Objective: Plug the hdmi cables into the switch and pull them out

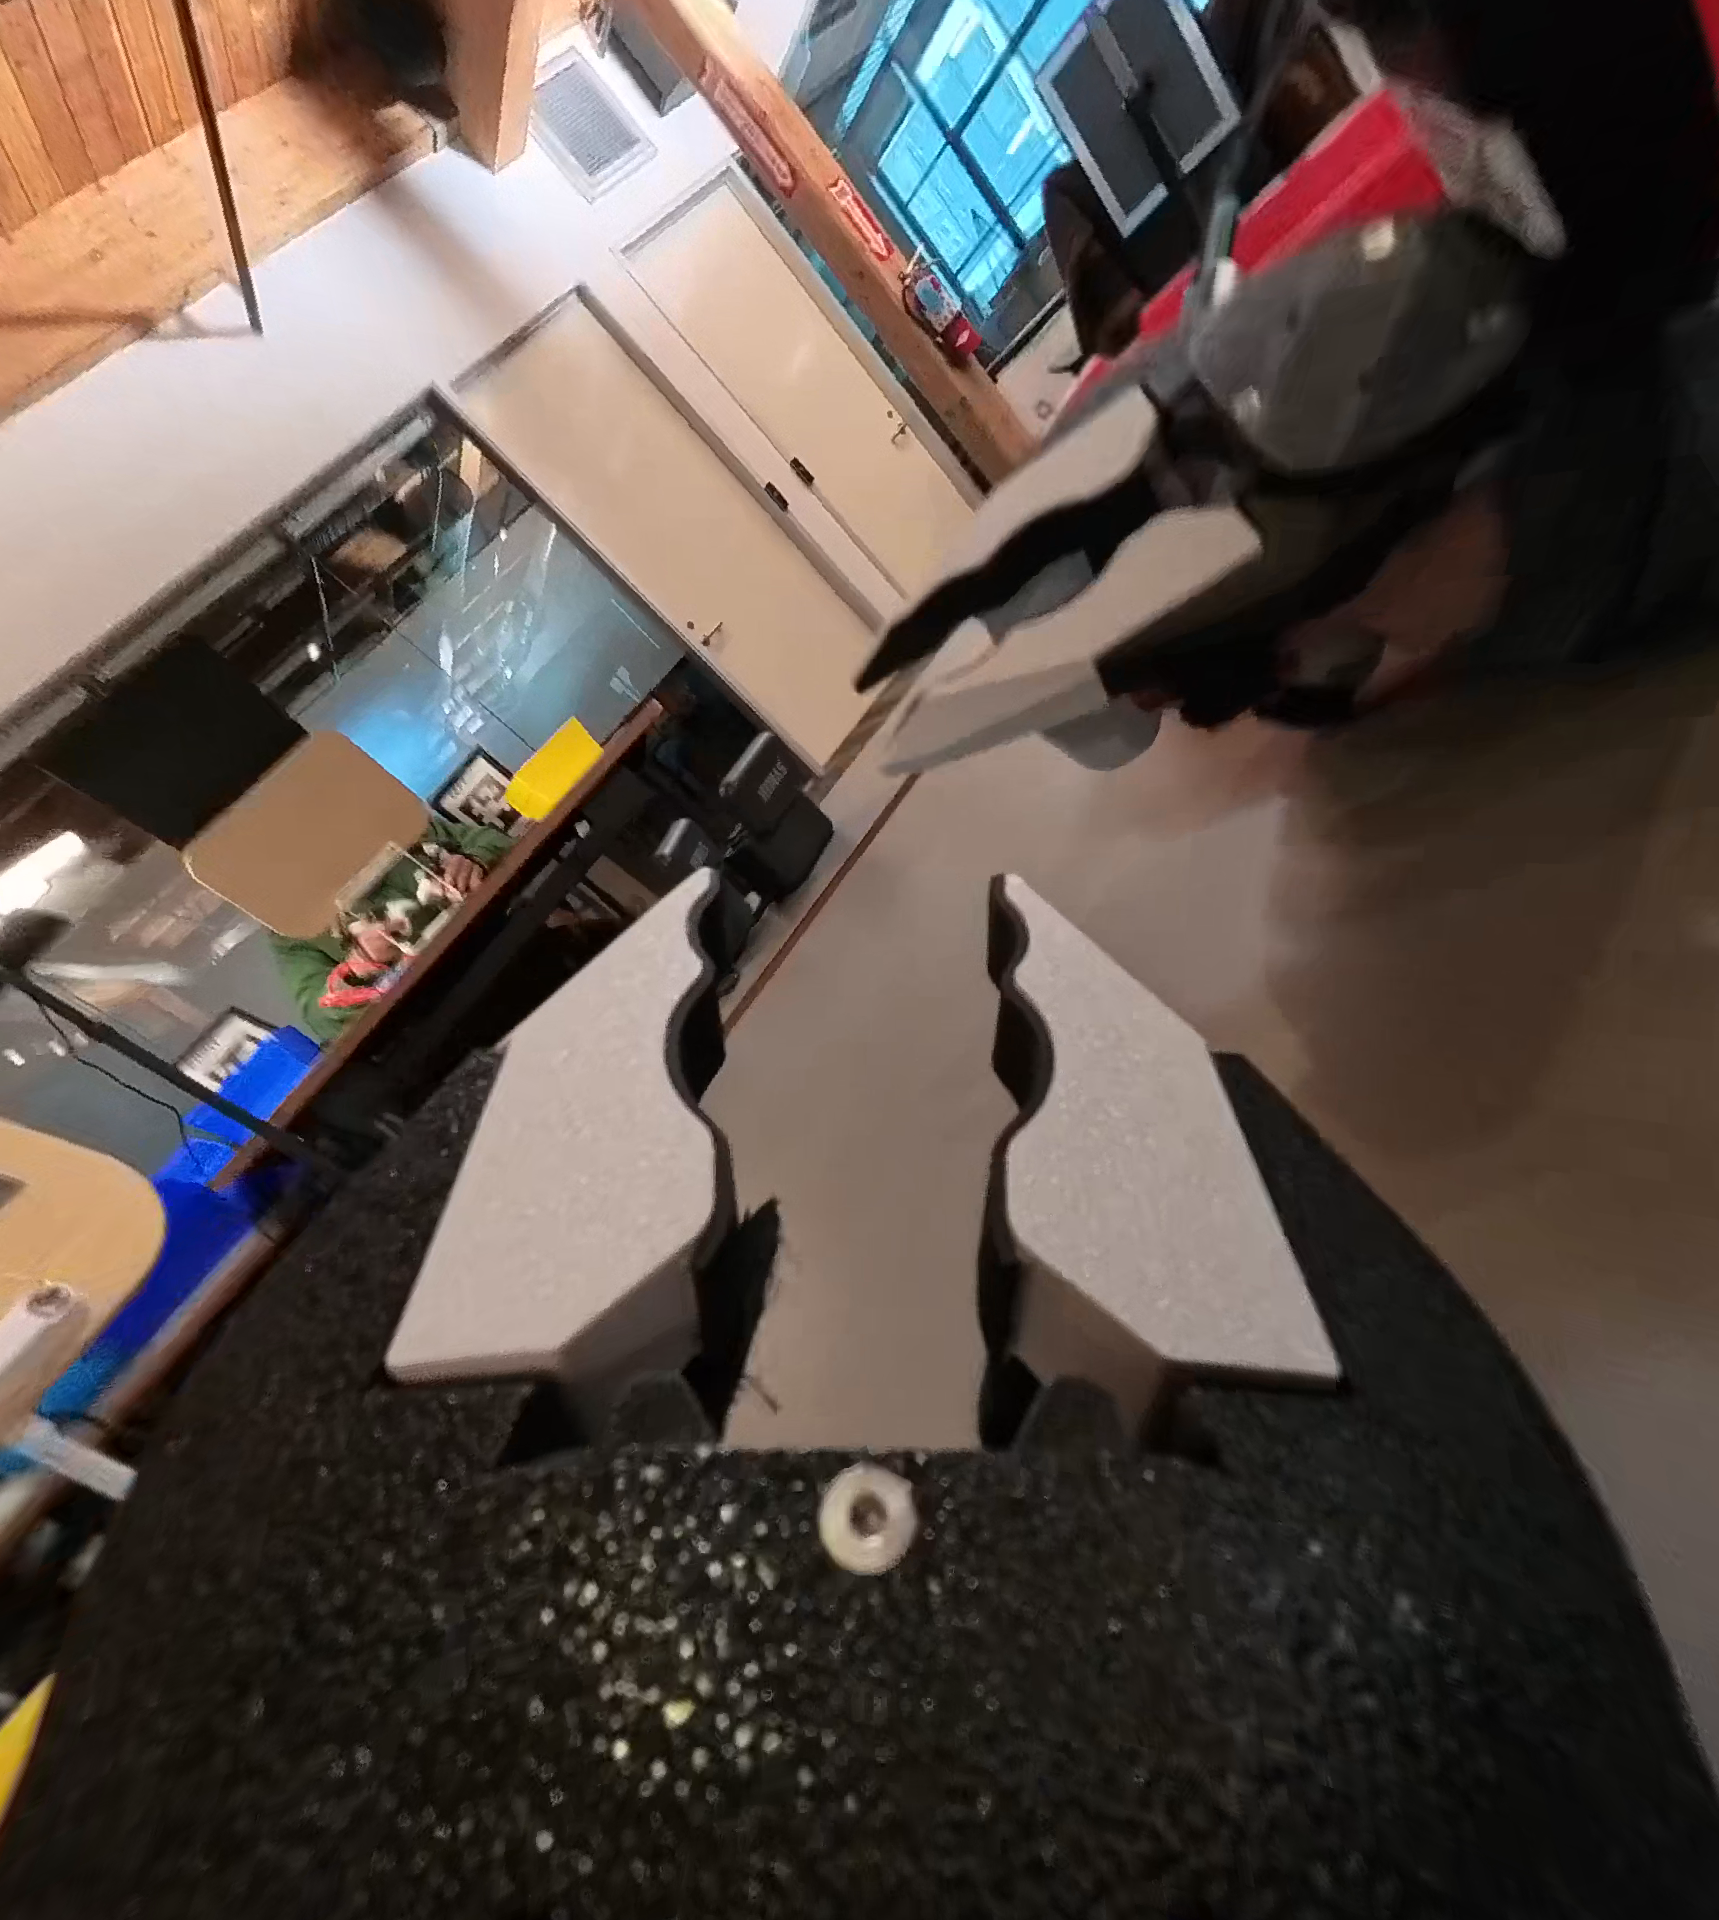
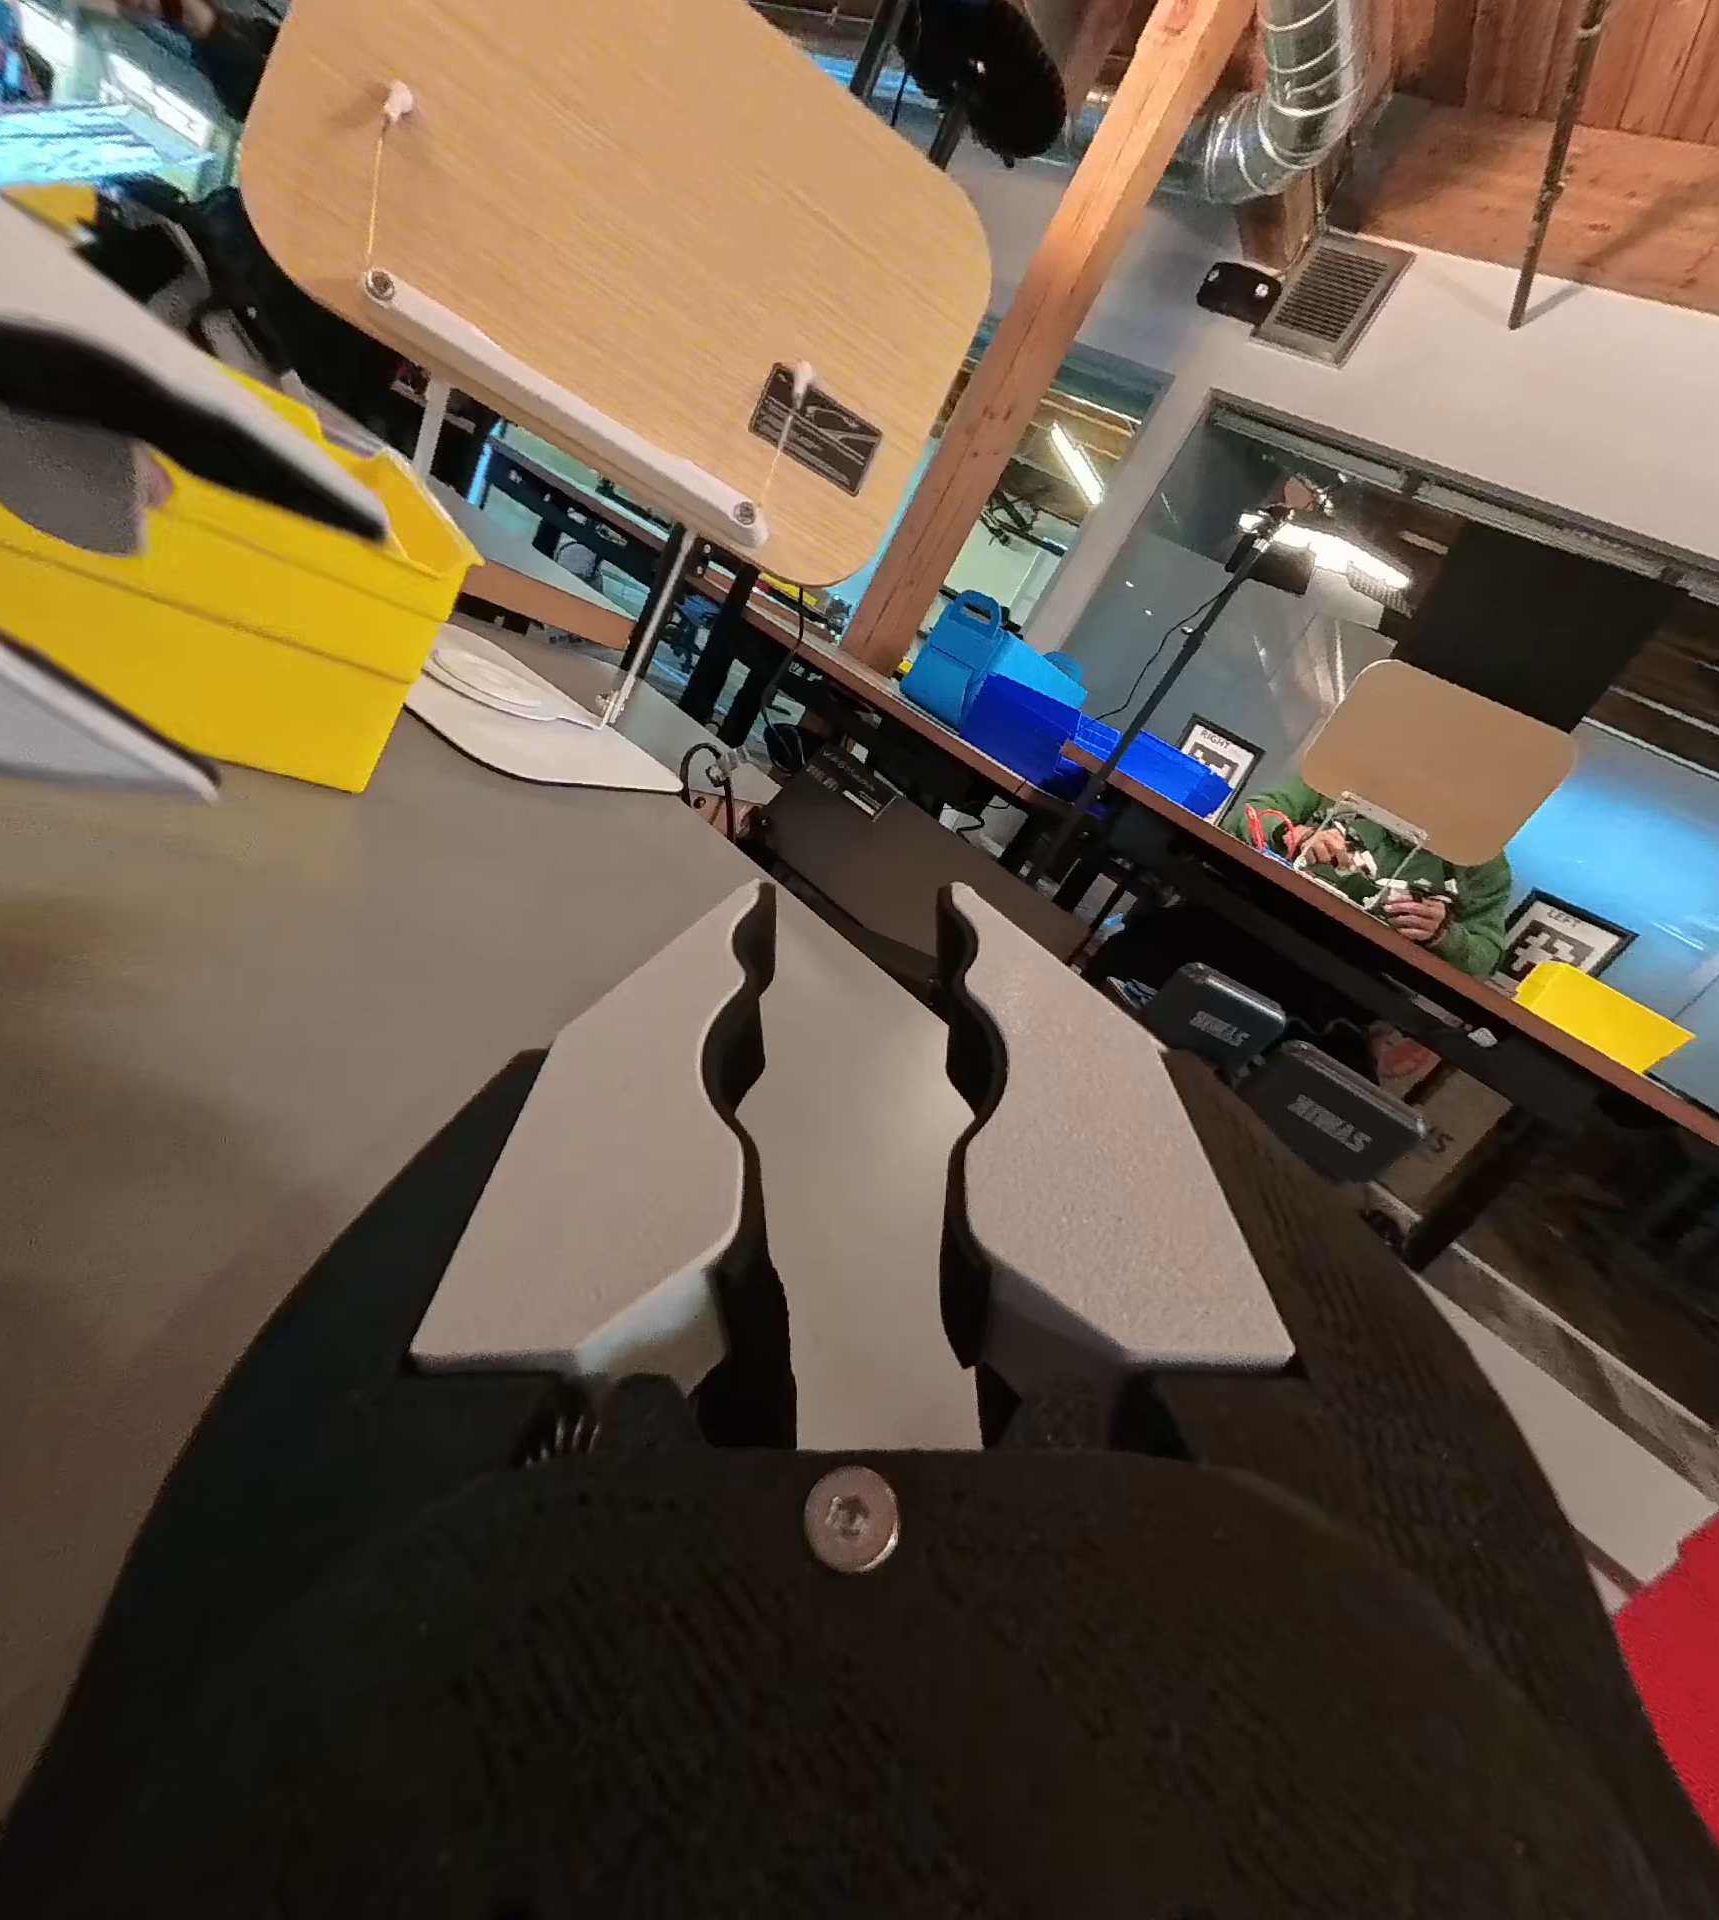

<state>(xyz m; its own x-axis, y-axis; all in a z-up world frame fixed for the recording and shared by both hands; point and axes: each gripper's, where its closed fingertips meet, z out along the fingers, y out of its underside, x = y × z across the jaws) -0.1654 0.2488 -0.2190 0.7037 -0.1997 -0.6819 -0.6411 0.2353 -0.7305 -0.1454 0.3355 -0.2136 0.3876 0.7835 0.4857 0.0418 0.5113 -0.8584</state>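
Both my claws hang empty over the grey table [image 2: 211,1039], left gripper [image 1: 850,894] and right gripper [image 2: 855,899] with jaws apart (no HDMI cables or switch anywhere in view), so I judge finding them comes next.

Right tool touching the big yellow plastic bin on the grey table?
Apart. In the right wrist view the right tool is open over bare grey table, with the yellow plastic bin well off to the left.
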